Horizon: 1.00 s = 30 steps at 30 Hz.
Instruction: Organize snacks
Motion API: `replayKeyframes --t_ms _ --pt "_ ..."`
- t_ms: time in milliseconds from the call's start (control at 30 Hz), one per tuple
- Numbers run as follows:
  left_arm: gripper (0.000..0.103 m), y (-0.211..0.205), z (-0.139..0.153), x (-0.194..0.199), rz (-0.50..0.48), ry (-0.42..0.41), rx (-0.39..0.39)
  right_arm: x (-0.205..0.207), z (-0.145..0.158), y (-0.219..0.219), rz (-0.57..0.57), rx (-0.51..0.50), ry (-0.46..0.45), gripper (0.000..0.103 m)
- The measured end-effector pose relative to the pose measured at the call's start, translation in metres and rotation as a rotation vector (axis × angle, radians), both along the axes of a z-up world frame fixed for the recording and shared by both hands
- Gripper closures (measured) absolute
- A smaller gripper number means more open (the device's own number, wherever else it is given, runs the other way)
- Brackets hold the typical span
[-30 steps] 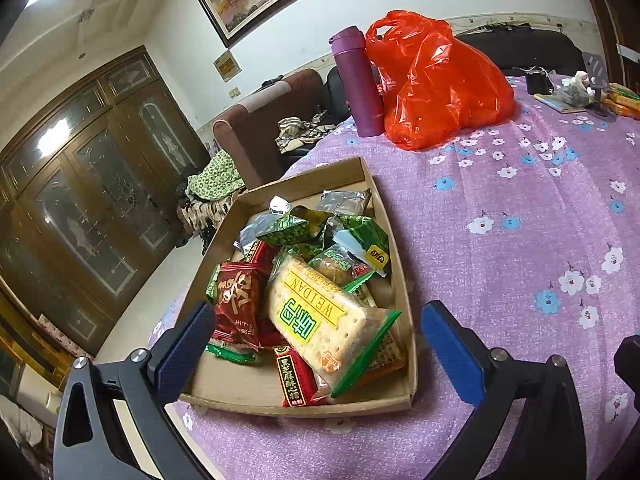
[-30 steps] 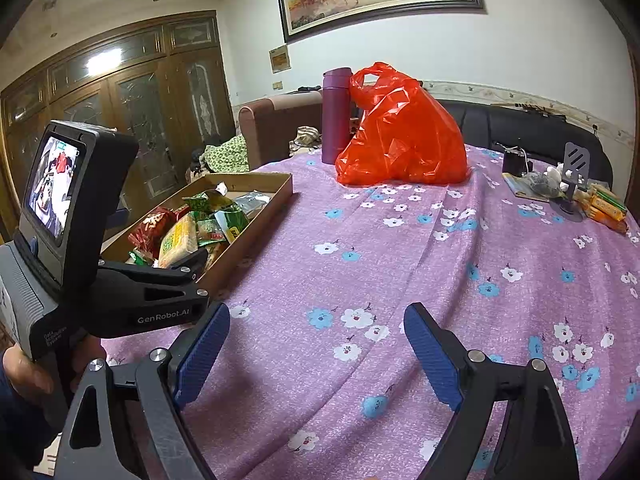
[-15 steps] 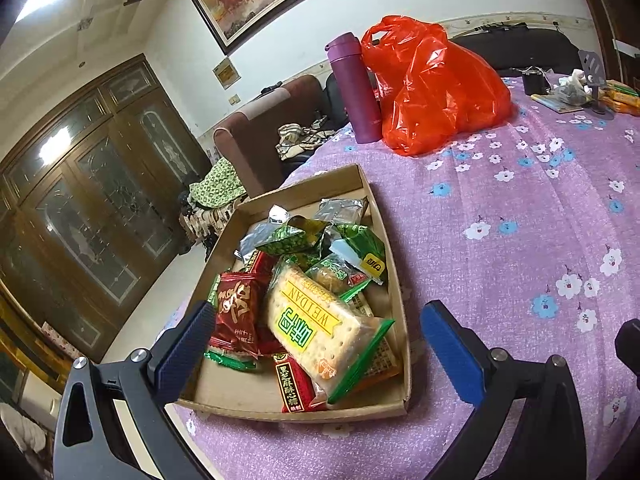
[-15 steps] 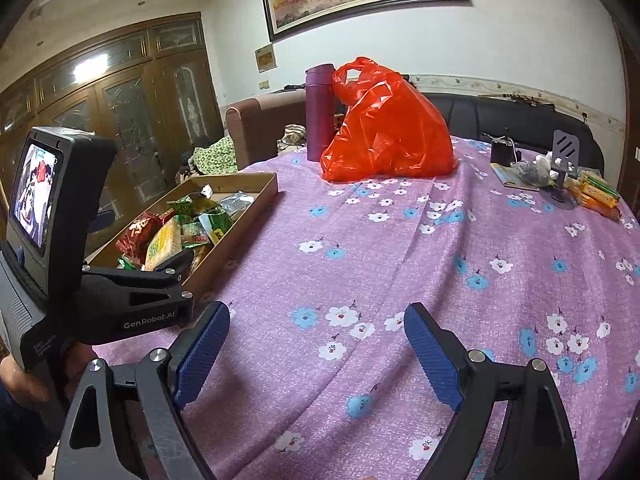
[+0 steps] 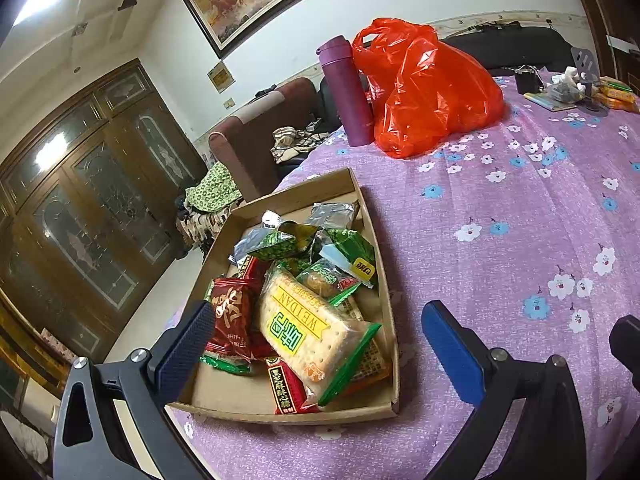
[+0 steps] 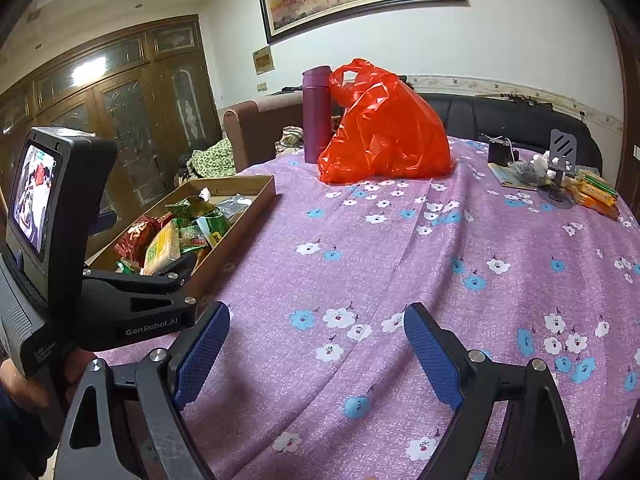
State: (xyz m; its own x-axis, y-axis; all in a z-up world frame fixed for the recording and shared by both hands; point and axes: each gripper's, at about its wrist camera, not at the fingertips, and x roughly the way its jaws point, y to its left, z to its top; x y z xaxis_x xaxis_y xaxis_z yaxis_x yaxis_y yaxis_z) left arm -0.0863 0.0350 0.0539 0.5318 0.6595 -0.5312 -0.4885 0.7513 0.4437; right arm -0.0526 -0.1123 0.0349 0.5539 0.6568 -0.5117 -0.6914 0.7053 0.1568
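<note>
- Snacks (image 5: 308, 300) lie heaped in a shallow cardboard box (image 5: 352, 184) at the table's near left corner; none is in either gripper.
- Table, under a purple cloth (image 6: 400, 260) with white and blue flowers, fills most of both views.
- Red plastic bag (image 6: 384, 136) sits bulging at the far side of the cloth, well apart from the box.
- Purple flask (image 6: 316, 112) stands upright just left of the bag, touching or nearly touching it.
- Box: its long sides run away from the left camera, and the near end is bare cardboard.
- Left gripper (image 5: 320, 336) hovers over the near end of the box, blue pads spread wide, nothing between them but air above the packets.
- Right gripper (image 6: 316, 344) hangs over bare cloth to the right of the box, pads likewise spread wide and empty; the right view also shows the left unit's screen and body, with a hand (image 6: 16, 380) gripping its handle at the lower left edge.
- Cracker pack (image 5: 308, 328), yellow-banded and marked WEIDAN, lies on top of the heap, tilted, its green-edged end toward the near wall.
- Red packet (image 5: 232, 320) lies just left of the crackers, close to the left pad.
- Green packets (image 5: 288, 240) and a silver one (image 5: 332, 216) crowd the far half of the box.
- Small clutter (image 6: 560, 176), including a dark phone stand and orange packs, sits at the far right edge of the table.
</note>
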Motion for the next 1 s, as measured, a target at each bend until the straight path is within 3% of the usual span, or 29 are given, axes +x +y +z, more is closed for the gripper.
replayKeyframes --t_ms 600,800,1000 --pt "0.000 -0.010 0.005 0.004 -0.040 -0.004 -0.017 0.012 0.001 -0.013 -0.071 0.037 0.045 0.011" --pt "0.000 -0.018 0.012 0.005 -0.098 -0.013 -0.081 0.014 0.001 -0.017 -0.112 0.036 0.044 0.011" --pt "0.000 -0.032 0.010 0.013 -0.178 0.005 -0.140 0.026 0.000 -0.030 -0.255 -0.008 0.060 0.011"
